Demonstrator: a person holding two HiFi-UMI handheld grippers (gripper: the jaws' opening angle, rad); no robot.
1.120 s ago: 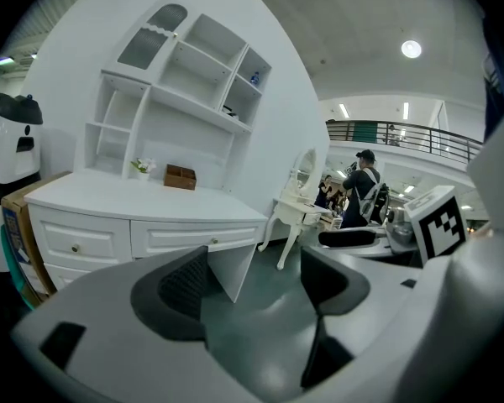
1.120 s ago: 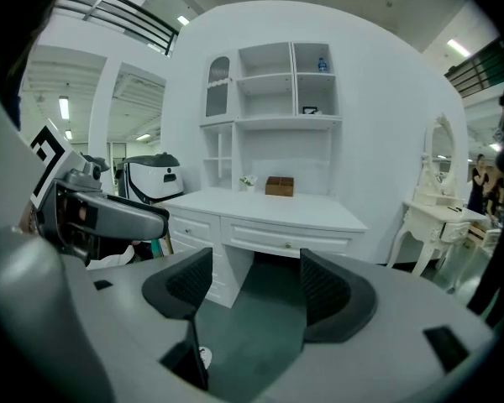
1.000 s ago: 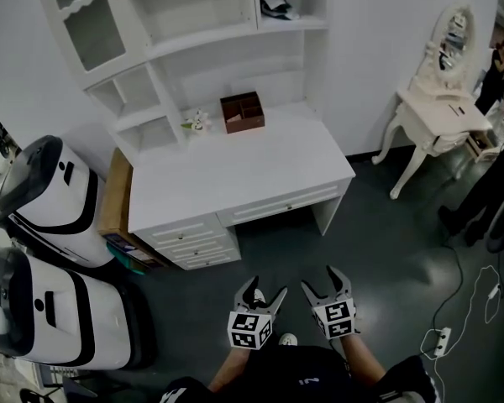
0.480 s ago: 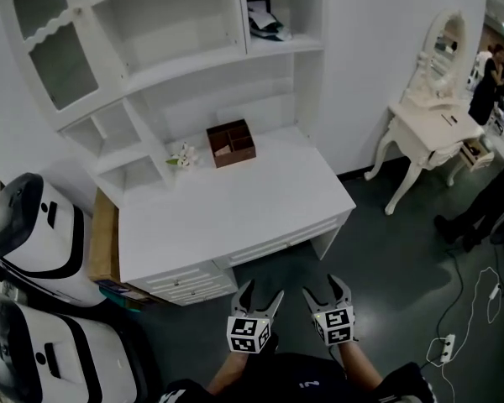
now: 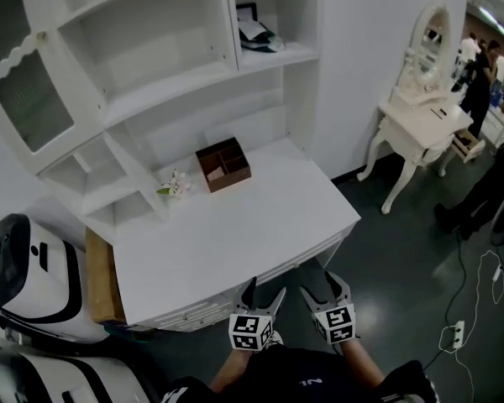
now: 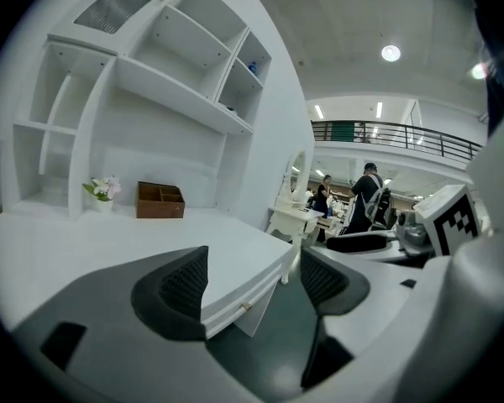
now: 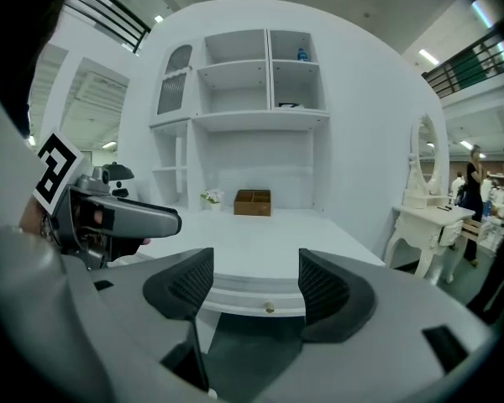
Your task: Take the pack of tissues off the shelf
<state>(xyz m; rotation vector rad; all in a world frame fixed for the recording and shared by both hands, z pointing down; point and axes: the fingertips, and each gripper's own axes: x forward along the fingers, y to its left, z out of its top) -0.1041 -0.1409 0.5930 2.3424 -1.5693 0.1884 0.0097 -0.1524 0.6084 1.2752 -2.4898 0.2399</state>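
Note:
The pack of tissues (image 5: 254,34) lies in the upper right compartment of the white shelf unit (image 5: 151,82), a flat white and dark bundle with a small frame behind it. In the right gripper view the pack (image 7: 288,105) shows as a small dark shape far off. My left gripper (image 5: 261,293) and right gripper (image 5: 323,284) hang side by side at the desk's front edge, far below the shelf. Both are open and hold nothing. The left gripper (image 6: 252,280) points over the desk's right front corner, while the right gripper (image 7: 256,282) points straight at the drawer front.
On the white desk (image 5: 252,233) stand a brown wooden organiser (image 5: 223,164) and a small flower pot (image 5: 173,185). A white vanity with a mirror (image 5: 420,107) stands at the right, with people (image 5: 487,65) beyond it. White-and-black machines (image 5: 25,275) crowd the left. A cable and power strip (image 5: 456,334) lie on the floor.
The view has closed in on the desk and shelf, which now fill more of the frame. Both grippers stay side by side and open, now reaching the desk's front edge.

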